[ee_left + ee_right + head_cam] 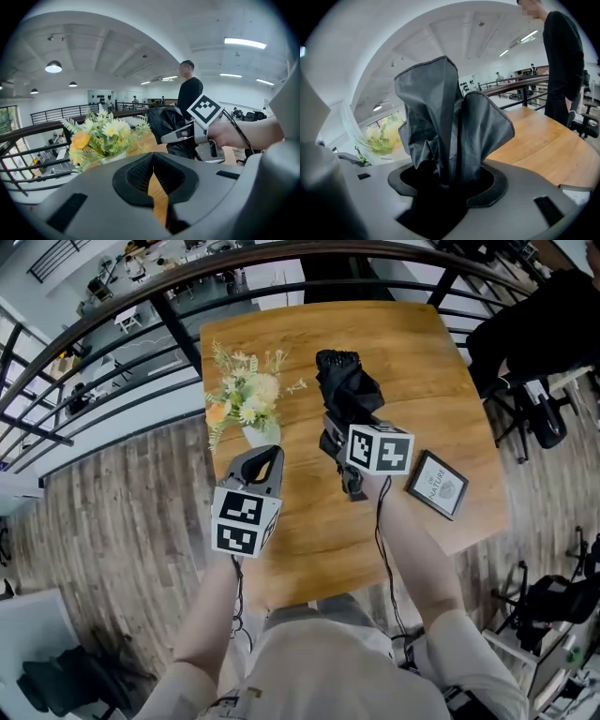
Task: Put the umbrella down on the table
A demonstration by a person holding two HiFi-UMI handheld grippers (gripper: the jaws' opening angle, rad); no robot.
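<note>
Right claw [446,185]: clamped on a black folded fabric umbrella [450,117]; the loose canopy bunches up out of the jaws, away from the camera.
Right claw, head view [337,432]: over the middle of the surface, marker cube facing up, forearm coming in from the lower edge.
Umbrella position: in the right claw, over the centre of the light brown wooden surface [427,362]; canopy end points to the far edge and the short handle end sticks out toward the person. Can't tell if any part touches the wood.
Left claw [154,180]: jaws narrow, black pads meeting at the tips, nothing between them; only a thin strip of wood shows through behind the tips.
Left claw, head view [265,463]: at the near left part of the surface, well apart from the umbrella and beside the flowers.
Flowers: white vase of pale yellow and orange artificial flowers [242,401] on the left part of the surface, left of the umbrella.
Frame: small dark-framed print [437,485] lying flat near the right edge, just right of the right claw's cube.
Railing: black metal railing [141,307] runs beyond the far edge.
Person: someone in black clothes [190,93] stands past the surface.
</note>
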